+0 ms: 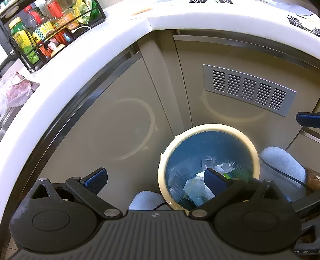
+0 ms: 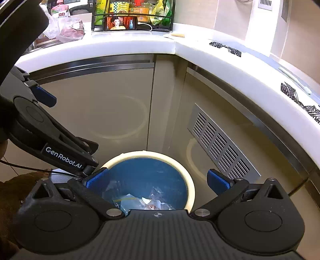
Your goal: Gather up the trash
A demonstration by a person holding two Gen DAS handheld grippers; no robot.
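A round trash bin with a cream rim and blue liner stands on the floor in the cabinet corner. Clear plastic wrappers and scraps lie inside it. My left gripper is open and empty, held above the bin's left side. My right gripper is open and empty, directly over the bin mouth. The left gripper's body also shows at the left of the right wrist view. Black patterned wrappers lie on the white counter.
Beige cabinet doors with a metal vent grille stand behind the bin. A black wire rack of bottles and plastic bags sit on the counter. Grey slippers are beside the bin.
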